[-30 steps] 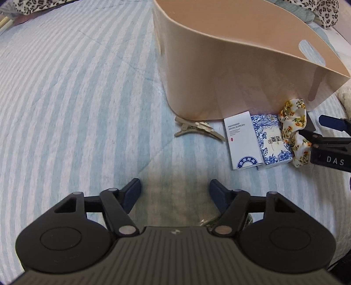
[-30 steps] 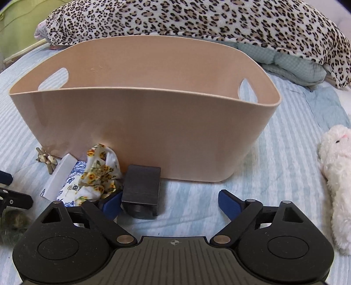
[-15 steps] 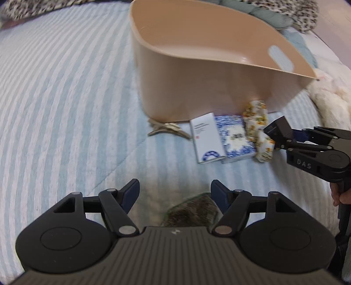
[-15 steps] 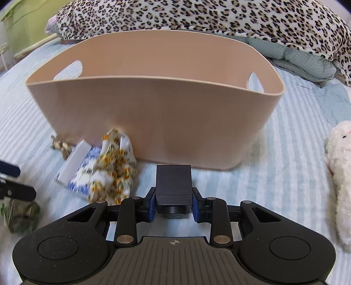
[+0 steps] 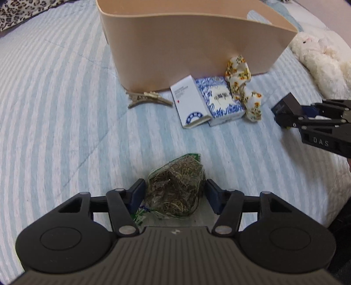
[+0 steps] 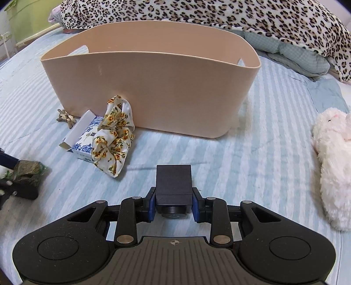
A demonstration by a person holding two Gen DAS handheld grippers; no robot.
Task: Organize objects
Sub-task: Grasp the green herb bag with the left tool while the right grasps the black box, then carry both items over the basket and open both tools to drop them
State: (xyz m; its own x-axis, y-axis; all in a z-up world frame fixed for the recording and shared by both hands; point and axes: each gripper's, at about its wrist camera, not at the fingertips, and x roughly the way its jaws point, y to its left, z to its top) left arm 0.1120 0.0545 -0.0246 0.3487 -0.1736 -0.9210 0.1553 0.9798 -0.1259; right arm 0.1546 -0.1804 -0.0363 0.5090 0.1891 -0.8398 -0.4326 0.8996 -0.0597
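A beige plastic basket (image 5: 197, 43) (image 6: 153, 92) stands on the striped bedspread. My right gripper (image 6: 173, 201) is shut on a small black box (image 6: 173, 182) and holds it above the bed in front of the basket; it also shows in the left wrist view (image 5: 287, 109). My left gripper (image 5: 174, 193) has its jaws on either side of a clear bag of dried green herbs (image 5: 175, 188), touching or nearly touching it. In front of the basket lie a beige hair clip (image 5: 147, 99), a white box (image 5: 189, 100), a blue patterned box (image 5: 221, 98) and a floral scrunchie (image 5: 243, 87) (image 6: 114, 136).
A white plush rabbit (image 6: 333, 162) (image 5: 318, 57) lies on the bed to the right of the basket. A leopard-print blanket (image 6: 219, 15) and a green checked pillow (image 6: 296, 52) lie behind the basket.
My right gripper closed on the black box and lifted it back from the basket. My left gripper pulled back and now straddles the herb bag.
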